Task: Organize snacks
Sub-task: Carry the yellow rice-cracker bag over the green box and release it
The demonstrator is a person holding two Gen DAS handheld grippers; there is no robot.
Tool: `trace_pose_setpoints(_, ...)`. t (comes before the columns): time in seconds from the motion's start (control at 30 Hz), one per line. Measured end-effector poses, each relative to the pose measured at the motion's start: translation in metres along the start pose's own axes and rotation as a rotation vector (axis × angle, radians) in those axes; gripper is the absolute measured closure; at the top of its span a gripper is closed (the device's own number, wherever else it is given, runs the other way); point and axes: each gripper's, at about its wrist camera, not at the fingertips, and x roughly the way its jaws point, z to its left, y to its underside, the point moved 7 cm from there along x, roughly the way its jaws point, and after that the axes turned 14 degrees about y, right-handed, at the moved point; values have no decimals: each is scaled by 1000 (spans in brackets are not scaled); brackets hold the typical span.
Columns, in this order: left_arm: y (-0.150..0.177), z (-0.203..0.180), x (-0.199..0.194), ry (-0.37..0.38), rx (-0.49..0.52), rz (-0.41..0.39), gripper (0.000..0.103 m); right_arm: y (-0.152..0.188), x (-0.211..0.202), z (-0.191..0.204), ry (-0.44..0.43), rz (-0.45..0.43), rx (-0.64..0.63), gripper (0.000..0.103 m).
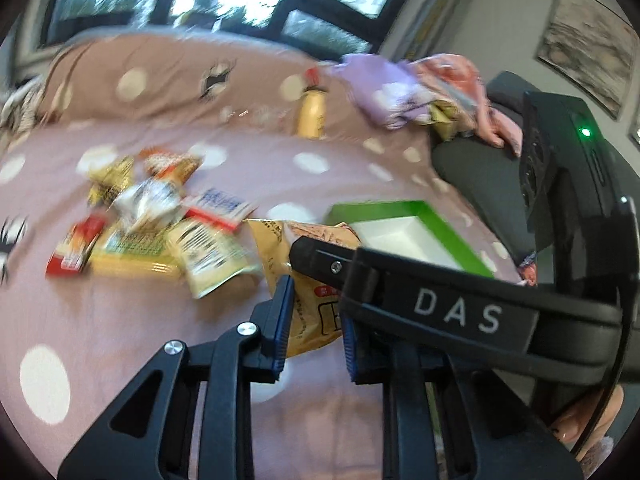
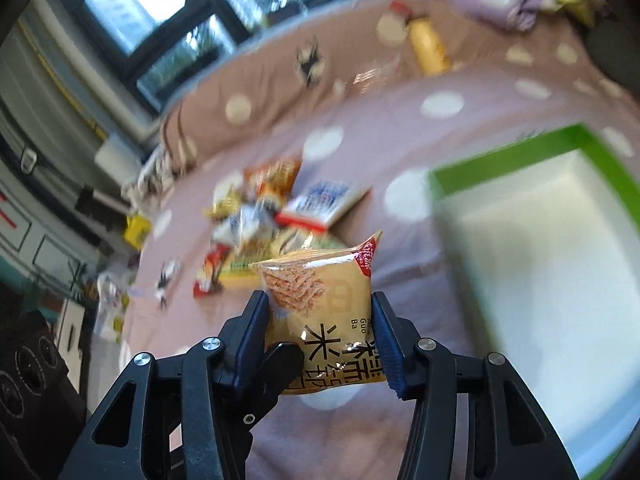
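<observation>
A beige rice-cracker packet [image 2: 320, 300] hangs above the pink dotted bedsheet [image 2: 360, 132], and my right gripper [image 2: 320, 300] is shut on its two sides. In the left wrist view the same packet [image 1: 308, 304] sits between the blue pads of my left gripper [image 1: 316, 320], which is shut on its lower edge. The right gripper's black finger [image 1: 440, 304] crosses over the packet there. A green-rimmed box [image 2: 500, 156] with a white inside lies to the right of the packet, also visible as the box [image 1: 380, 208]. A loose snack pile [image 1: 152, 220] lies to the left.
A yellow bottle [image 1: 312, 114] lies near the pillow end of the bed. Purple and pink clothes [image 1: 384, 92] are heaped at the far right beside a dark seat [image 1: 480, 172]. A hand [image 1: 580, 428] holds the right gripper. Furniture and clutter stand left of the bed [image 2: 80, 240].
</observation>
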Motion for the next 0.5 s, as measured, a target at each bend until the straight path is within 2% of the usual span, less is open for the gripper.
trace_pose_setpoints(0.07, -6, -18, 4, 30, 38, -2, 83, -8, -19, -18, 24, -59, 39, 49)
trace_pose_setpoints(0.2, -11, -54, 25, 107, 110, 20, 83, -17, -41, -55, 59, -117, 127, 49)
trace_pose_setpoints(0.33, -11, -76, 55, 156, 123, 76, 83, -21, -49, -92, 113, -127, 214, 49)
trace_pose_setpoints(0.5, -4, -94, 91, 197, 132, 150, 83, -15, -44, -134, 162, -97, 306, 49)
